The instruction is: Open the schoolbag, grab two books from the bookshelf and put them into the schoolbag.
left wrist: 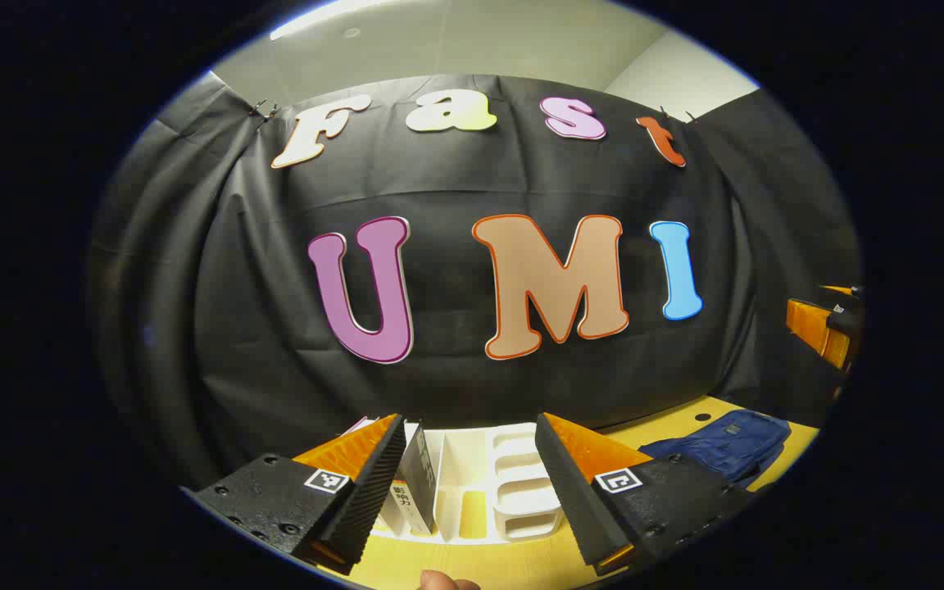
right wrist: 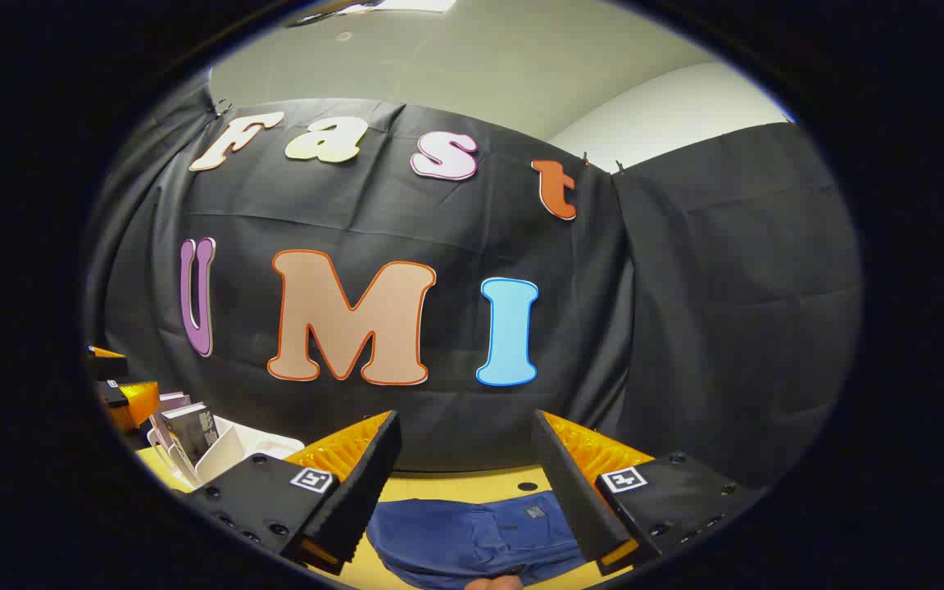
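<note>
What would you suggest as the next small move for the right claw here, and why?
Probably lower the right claw onto the blue schoolbag to open it. The claw hangs open above the bag, which lies flat on the yellow table, and the books stand in the white bookshelf.

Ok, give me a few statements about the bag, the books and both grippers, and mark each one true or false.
1. The left gripper is open. True.
2. The right gripper holds a book. False: its fingers are apart with nothing between them.
3. The blue bag lies flat on the yellow table. True.
4. A book stands in the white shelf. True.
5. The bag hangs on the wall. False: it rests on the table.
6. The shelf is black. False: it is white.
</note>
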A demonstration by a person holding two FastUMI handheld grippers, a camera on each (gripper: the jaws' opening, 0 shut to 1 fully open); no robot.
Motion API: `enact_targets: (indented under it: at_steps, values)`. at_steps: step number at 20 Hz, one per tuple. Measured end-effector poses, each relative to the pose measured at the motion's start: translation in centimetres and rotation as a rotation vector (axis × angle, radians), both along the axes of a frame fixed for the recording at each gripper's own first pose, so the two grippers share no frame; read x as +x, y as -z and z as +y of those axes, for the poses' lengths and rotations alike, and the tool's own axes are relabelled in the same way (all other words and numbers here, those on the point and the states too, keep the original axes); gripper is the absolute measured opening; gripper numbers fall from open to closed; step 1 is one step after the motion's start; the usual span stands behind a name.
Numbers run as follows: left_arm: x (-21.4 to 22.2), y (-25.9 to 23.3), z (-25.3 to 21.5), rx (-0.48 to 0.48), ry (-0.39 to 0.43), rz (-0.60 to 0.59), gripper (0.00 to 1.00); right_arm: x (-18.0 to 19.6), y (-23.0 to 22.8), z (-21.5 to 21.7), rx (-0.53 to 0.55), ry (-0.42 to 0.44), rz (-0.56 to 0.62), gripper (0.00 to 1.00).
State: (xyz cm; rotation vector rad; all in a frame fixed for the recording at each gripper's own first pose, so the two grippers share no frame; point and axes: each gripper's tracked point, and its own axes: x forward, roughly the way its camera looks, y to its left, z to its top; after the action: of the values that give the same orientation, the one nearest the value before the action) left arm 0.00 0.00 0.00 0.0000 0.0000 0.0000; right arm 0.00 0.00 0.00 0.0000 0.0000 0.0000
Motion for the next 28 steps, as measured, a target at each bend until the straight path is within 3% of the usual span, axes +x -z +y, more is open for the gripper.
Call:
enact_targets:
  at_steps: [4,7,9,11,12,15,16,18,23,27,28]
  values:
    - [0.3,-0.1,-1.1,0.019,0.002,0.01,0.93,0.5,0.6,-0.3,-0.028,-0.017,0.017,0.99]
    - [0.3,-0.5,-1.6,0.032,-0.001,-0.001,0.99,0.5,0.7,-0.6,-0.023,-0.032,0.017,0.98]
    - [0.3,-0.3,-1.8,0.032,-0.003,0.006,0.95,0.8,0.6,-0.8,-0.009,-0.041,0.021,0.98]
    - [0.3,-0.2,-2.0,0.034,-0.007,0.011,1.0,0.9,1.1,-1.3,0.013,-0.046,0.034,0.98]
    - [0.3,-0.5,-2.1,0.038,-0.008,0.008,0.96,1.0,1.1,-1.5,0.016,-0.045,0.034,0.98]
    - [0.4,-0.7,-2.2,0.05,-0.012,-0.002,0.99,1.4,1.4,-1.5,0.017,-0.055,0.048,1.0]
    - [0.4,-0.8,-2.2,0.052,-0.014,-0.004,0.95,1.5,1.5,-1.5,0.017,-0.061,0.053,1.0]
    - [0.6,-0.8,-2.2,0.054,-0.019,-0.003,0.99,1.5,1.5,-1.4,0.011,-0.071,0.054,1.0]
    - [0.4,-0.4,-2.0,0.047,-0.032,0.007,0.96,1.5,1.1,-1.0,-0.007,-0.103,0.035,1.0]
    - [0.3,-0.4,-1.8,0.051,-0.037,0.008,1.0,2.1,2.4,0.1,-0.111,-0.182,0.055,0.98]
    - [0.3,-0.3,-1.6,0.051,-0.038,0.011,0.96,2.2,3.0,0.4,-0.161,-0.213,0.058,0.98]
